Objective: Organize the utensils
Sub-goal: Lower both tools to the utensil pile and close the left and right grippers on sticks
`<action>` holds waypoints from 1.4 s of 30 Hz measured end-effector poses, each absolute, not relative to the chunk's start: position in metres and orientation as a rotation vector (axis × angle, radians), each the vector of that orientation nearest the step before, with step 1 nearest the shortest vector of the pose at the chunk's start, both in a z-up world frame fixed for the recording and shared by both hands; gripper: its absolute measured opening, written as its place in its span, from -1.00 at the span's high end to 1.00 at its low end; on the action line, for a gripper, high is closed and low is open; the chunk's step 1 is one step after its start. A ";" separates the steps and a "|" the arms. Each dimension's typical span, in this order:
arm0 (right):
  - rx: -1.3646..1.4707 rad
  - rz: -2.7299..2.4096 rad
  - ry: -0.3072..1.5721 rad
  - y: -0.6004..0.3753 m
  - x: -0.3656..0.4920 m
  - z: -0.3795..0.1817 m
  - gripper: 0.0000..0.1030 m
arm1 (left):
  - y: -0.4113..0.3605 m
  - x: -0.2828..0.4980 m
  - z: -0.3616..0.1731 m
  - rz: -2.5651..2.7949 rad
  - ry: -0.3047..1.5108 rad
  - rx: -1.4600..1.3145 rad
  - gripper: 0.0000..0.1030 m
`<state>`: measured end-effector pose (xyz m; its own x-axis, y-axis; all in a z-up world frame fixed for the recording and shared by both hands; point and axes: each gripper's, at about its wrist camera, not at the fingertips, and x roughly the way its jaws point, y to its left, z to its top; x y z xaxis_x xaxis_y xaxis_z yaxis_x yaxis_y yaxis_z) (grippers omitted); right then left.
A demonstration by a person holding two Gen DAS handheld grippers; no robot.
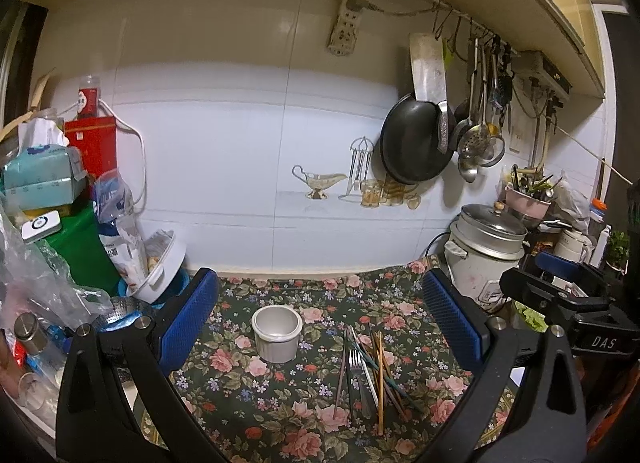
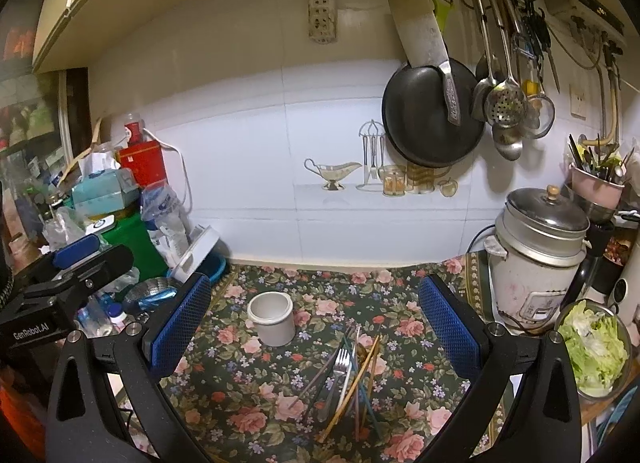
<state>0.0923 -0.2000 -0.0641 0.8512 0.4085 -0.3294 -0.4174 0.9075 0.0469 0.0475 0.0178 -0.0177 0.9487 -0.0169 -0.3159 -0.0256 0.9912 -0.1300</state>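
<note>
A pile of chopsticks (image 1: 378,375) (image 2: 360,379) and a metal fork (image 1: 356,363) (image 2: 340,363) lies on the floral tablecloth (image 1: 260,403) (image 2: 248,383). An empty white ribbed cup (image 1: 277,333) (image 2: 271,318) stands upright just left of the pile. My left gripper (image 1: 320,323) hangs open above the cloth, cup and utensils between its blue pads, touching neither. My right gripper (image 2: 316,327) is open too, nothing held; it also shows at the right edge of the left wrist view (image 1: 568,275). The left one appears at the left of the right wrist view (image 2: 80,259).
A rice cooker (image 1: 486,251) (image 2: 538,259) stands at the right, a bowl of lettuce (image 2: 592,347) beside it. Bags, boxes and a tilted white container (image 1: 160,267) (image 2: 196,253) crowd the left. A black pan (image 1: 416,143) and ladles hang on the tiled wall.
</note>
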 end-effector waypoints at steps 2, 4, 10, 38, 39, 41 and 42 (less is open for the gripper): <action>-0.026 0.428 0.358 -0.201 0.097 -0.069 -1.00 | 0.017 0.056 -0.023 0.007 0.343 -0.136 -0.98; -0.026 0.419 0.383 -0.203 0.104 -0.074 -1.00 | 0.018 0.065 -0.029 0.013 0.367 -0.135 -0.98; -0.041 0.373 0.483 -0.209 0.134 -0.101 -1.00 | 0.017 0.101 -0.064 0.026 0.476 -0.146 -0.98; -0.013 0.412 1.117 -0.220 0.299 -0.287 -0.04 | -0.033 0.262 -0.270 -0.010 1.068 -0.210 -0.03; -0.005 0.409 1.126 -0.222 0.302 -0.290 -0.03 | -0.036 0.264 -0.273 -0.027 1.083 -0.214 0.01; 0.009 0.400 1.144 -0.227 0.308 -0.295 0.01 | -0.047 0.268 -0.278 -0.065 1.107 -0.208 0.10; 0.017 0.393 1.155 -0.230 0.311 -0.297 0.07 | -0.053 0.270 -0.281 -0.087 1.120 -0.202 0.15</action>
<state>0.3110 -0.2304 -0.2972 0.3436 0.3110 -0.8862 -0.2937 0.9318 0.2131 0.2699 -0.0527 -0.2814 0.4349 -0.1710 -0.8841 -0.0316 0.9783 -0.2047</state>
